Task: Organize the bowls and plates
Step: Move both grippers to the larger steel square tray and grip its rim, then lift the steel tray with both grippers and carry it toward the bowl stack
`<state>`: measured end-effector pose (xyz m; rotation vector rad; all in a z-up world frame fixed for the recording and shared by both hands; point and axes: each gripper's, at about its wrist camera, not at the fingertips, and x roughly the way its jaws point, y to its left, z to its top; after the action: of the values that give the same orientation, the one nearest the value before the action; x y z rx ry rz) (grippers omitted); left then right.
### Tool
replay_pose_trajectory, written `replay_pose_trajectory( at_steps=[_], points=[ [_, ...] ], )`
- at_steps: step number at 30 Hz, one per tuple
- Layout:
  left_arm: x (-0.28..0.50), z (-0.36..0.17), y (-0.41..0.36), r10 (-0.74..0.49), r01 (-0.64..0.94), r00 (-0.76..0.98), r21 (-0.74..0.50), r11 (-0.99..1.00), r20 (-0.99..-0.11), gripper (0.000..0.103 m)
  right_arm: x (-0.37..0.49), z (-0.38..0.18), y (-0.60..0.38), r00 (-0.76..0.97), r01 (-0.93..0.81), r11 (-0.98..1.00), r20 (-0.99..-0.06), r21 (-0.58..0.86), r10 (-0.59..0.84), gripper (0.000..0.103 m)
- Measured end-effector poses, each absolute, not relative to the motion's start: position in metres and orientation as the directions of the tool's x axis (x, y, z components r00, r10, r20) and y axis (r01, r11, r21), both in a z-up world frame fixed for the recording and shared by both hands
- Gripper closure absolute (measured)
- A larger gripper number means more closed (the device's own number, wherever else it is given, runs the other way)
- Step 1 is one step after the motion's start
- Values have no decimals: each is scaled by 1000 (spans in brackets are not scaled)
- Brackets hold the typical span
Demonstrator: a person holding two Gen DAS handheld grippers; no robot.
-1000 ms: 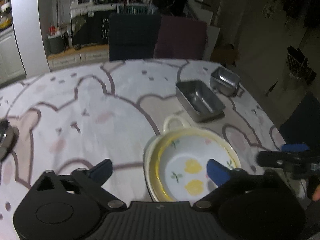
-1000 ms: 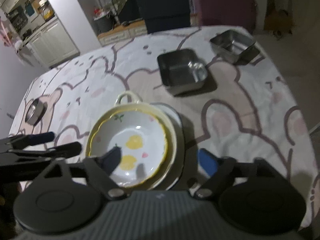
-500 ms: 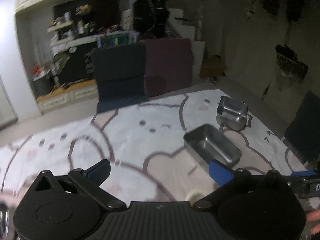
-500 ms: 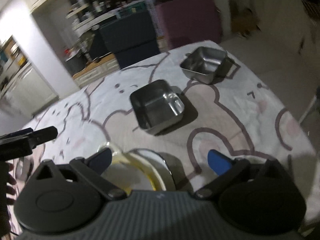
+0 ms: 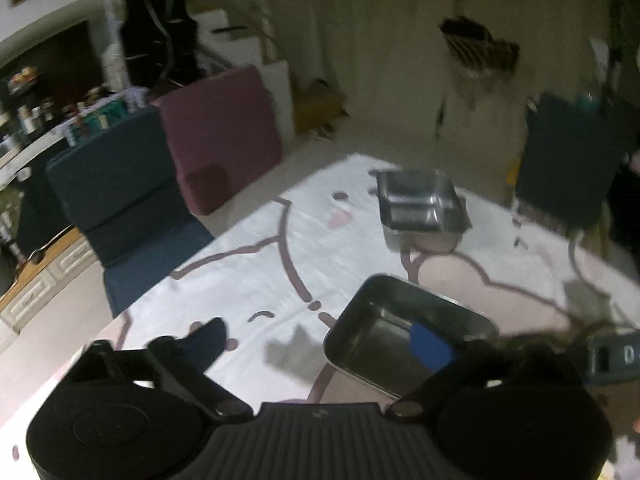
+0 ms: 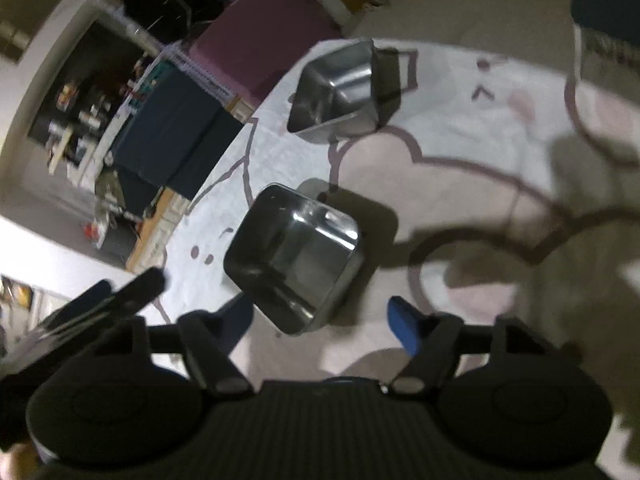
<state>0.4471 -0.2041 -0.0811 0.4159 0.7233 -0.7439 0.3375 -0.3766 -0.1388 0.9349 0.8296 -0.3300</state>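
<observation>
Between the wide-open, empty right claw (image 6: 320, 320) fingers sits the near steel tray (image 6: 294, 256); left claw (image 5: 320, 342) likewise spread, empty.

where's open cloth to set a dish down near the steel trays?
Bare cloth lies left of the near tray, running toward the blue chair, and right of both trays. It is tight between the near tray and far tray, and in front, where both open claws hover: left claw, right claw.

Dim, motion-blurred fisheye views; hard shadows, curved edges.
</observation>
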Motion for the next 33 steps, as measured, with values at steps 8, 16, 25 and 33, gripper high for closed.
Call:
replay_pose_trajectory(
  at_steps=[8,16,25,33],
  points=[
    [481,-119,-239,-460,773,423,47,632,-781,40,354,-160,-371,648,642,500,-760,581,51,57],
    [500,-140,-258,-432,768,370,10,640,-822,73,378,-179,-367,619,640,529,-782,557,74,77],
    [507,-142,-237,-406,695,346,-60,716,-846,97,385,-180,-382,628,645,562,-778,518,-4,93],
    [491,-116,-201,-448,555,392,-181,812,-804,100,397,-172,-392,621,605,636,-784,479,1,99]
  ],
)
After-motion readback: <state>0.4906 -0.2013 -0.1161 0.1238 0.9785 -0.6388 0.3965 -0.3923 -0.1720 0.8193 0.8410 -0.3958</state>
